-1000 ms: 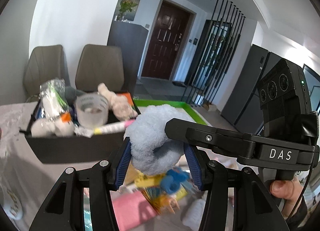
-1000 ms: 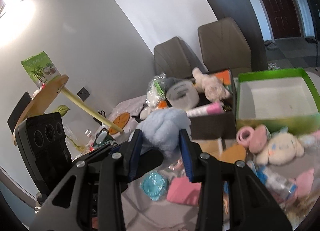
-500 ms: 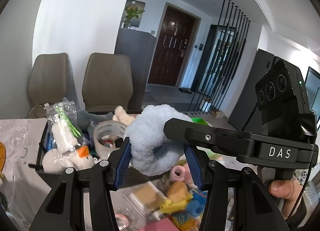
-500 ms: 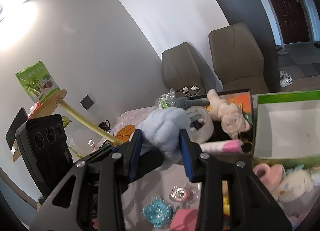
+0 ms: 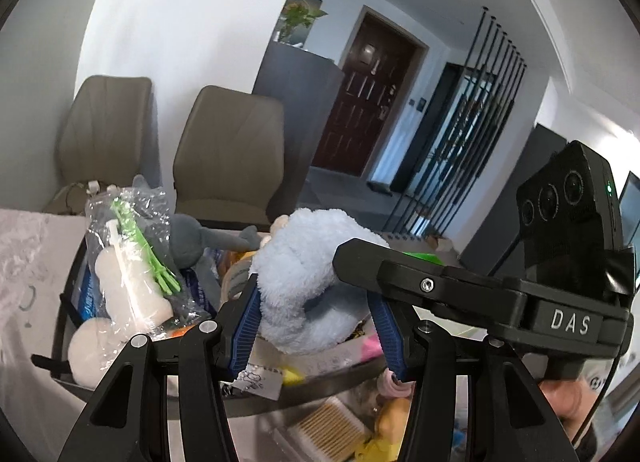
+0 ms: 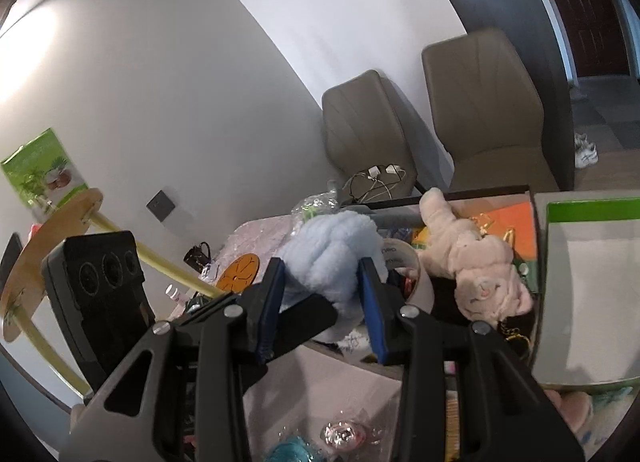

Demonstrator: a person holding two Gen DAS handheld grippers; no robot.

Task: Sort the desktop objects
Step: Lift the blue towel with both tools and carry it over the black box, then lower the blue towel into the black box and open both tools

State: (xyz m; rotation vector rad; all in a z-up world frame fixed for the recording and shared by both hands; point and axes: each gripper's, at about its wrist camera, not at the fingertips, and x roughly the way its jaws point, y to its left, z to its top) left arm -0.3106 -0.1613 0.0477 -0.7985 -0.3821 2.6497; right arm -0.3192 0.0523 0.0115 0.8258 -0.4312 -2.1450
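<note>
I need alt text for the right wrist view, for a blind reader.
Both tongs, right and left, grip a light blue plush toy at the near edge of a dark box holding a pink plush animal and a tape roll.

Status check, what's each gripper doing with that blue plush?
Left gripper and right gripper both clamped on blue plush. Plush above black bin. Bin crowded.
</note>
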